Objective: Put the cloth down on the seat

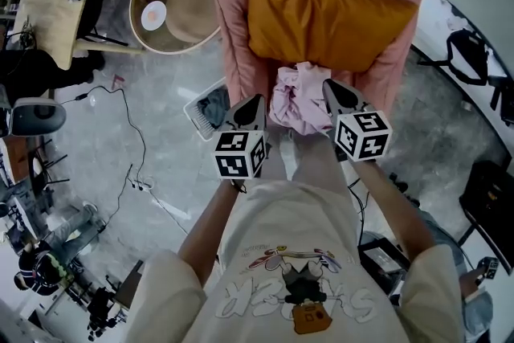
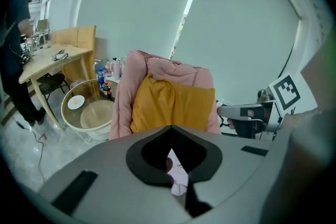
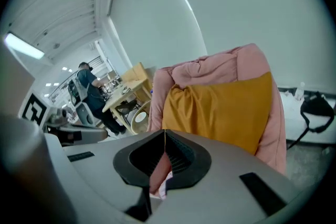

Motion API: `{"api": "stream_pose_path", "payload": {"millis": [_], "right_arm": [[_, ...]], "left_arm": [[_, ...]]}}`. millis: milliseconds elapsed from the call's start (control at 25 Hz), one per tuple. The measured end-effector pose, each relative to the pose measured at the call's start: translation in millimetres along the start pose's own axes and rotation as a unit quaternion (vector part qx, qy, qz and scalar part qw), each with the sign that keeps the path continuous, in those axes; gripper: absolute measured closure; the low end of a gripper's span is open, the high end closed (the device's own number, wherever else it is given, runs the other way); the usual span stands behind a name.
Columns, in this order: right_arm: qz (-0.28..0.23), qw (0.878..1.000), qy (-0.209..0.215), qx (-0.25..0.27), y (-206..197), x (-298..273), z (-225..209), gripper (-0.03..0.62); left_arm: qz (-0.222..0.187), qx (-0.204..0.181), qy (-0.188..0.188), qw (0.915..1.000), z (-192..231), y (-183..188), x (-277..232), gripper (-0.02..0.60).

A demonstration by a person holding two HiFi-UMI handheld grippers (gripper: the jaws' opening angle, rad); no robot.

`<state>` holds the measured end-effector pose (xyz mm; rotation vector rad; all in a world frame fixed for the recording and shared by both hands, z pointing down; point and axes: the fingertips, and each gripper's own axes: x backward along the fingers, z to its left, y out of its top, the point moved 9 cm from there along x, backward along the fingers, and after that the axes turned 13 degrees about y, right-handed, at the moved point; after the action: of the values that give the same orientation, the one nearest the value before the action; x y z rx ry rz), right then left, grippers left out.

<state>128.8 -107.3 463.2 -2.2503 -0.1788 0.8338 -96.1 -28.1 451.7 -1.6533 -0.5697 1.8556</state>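
The left gripper (image 1: pixel 248 111) and right gripper (image 1: pixel 340 95) each had jaws pinched tight on the crumpled pale pink cloth (image 1: pixel 298 98), bunched between them just before the puffy pink quilted armchair (image 1: pixel 231 12) and its smooth mustard cushion (image 1: pixel 321 16).

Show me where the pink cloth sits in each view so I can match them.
Head view: pink cloth at centre, bunched between left claw and right claw.
Left gripper view: bottom centre, a scrap pinched in the left claw.
Right gripper view: bottom, left of centre, pinched in the right claw.
Shared landmark: orange cushion, just above the cloth in all three.
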Motion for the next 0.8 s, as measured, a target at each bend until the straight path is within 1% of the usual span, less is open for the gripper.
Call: {"api": "stream_pose_path", "payload": {"millis": [80, 120, 280, 400, 480, 560, 680, 800], "right_arm": [[-0.007, 0.999, 0.004, -0.040, 12.6, 6.3, 3.4, 0.576], [-0.010, 0.999, 0.007, -0.048, 19.4, 9.7, 6.8, 0.576], [-0.035, 0.998, 0.029, -0.042, 49.4, 23.7, 23.9, 0.576], [-0.057, 0.995, 0.043, -0.062, 72.2, 36.8, 35.3, 0.576], [-0.068, 0.994, 0.051, -0.064, 84.7, 42.9, 41.3, 0.576], [-0.064, 0.996, 0.053, -0.045, 90.4, 49.0, 47.9, 0.576], [-0.032, 0.999, 0.043, -0.004, 85.1, 63.5, 61.7, 0.576], [-0.020, 0.998, 0.053, 0.031, 86.4, 70.6, 82.1, 0.576]], "left_arm": [[0.002, -0.008, -0.006, 1.0000, -4.3, 10.0, 7.6, 0.577], [-0.001, -0.013, -0.007, 0.9999, -6.6, 14.1, 12.9, 0.577], [-0.033, -0.037, -0.004, 0.9987, -15.9, 29.8, 38.0, 0.577], [-0.053, -0.034, -0.007, 0.9980, -21.8, 47.1, 58.9, 0.577], [-0.064, -0.030, -0.011, 0.9974, -24.1, 59.5, 70.0, 0.577], [-0.075, -0.030, -0.012, 0.9966, -27.4, 68.5, 80.6, 0.577], [-0.091, -0.028, -0.018, 0.9953, -36.0, 75.2, 99.9, 0.577], [-0.111, -0.029, -0.029, 0.9930, -36.6, 88.3, 115.8, 0.577]]}}
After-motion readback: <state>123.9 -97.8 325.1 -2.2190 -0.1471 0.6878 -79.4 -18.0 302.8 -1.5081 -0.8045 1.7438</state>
